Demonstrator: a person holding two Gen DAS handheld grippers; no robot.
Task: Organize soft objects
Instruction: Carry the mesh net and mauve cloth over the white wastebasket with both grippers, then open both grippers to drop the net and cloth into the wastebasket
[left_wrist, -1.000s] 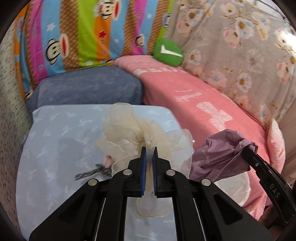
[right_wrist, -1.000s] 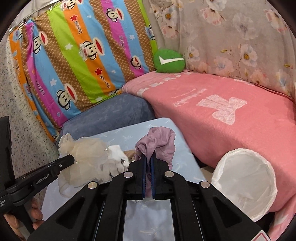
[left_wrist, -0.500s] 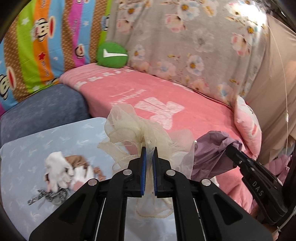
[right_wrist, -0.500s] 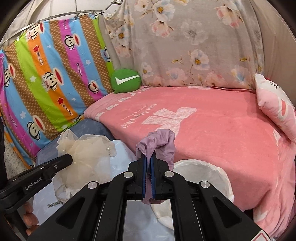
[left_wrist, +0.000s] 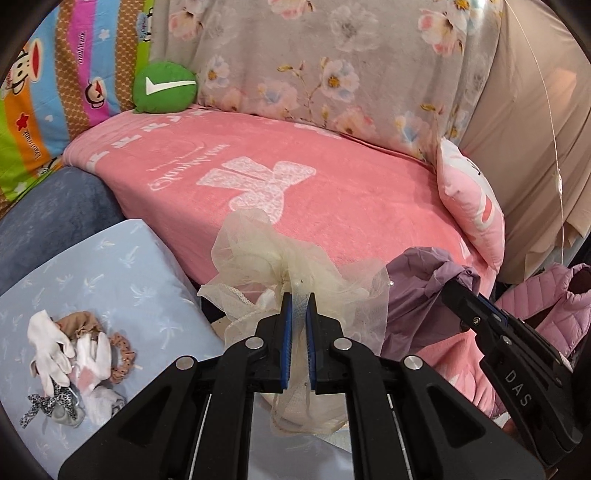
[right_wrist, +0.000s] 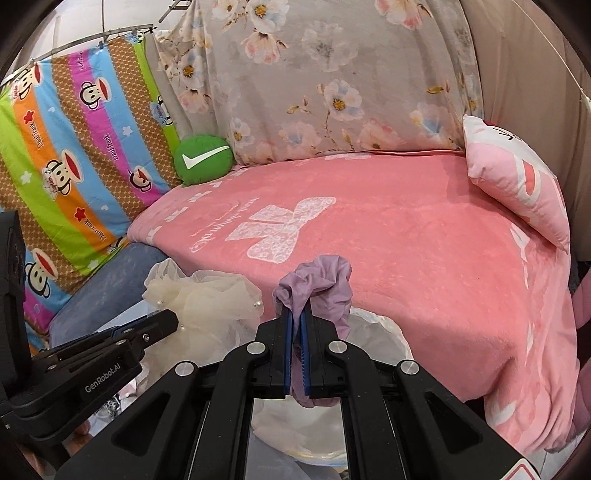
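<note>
Cream tulle (left_wrist: 280, 269) pinched in left tongs (left_wrist: 297, 299), lilac cloth (right_wrist: 317, 284) in right tongs (right_wrist: 297, 314).

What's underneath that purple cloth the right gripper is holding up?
A white round bin sits below the purple cloth. Only part of its rim and pale lining show; the right gripper covers its inside.

We hold both grippers side by side, angled downward. Our left gripper (left_wrist: 296, 295) is pinched on a cream tulle bow (left_wrist: 291, 266); our right gripper (right_wrist: 298, 312) is clamped on lilac cloth (right_wrist: 317, 284).
</note>
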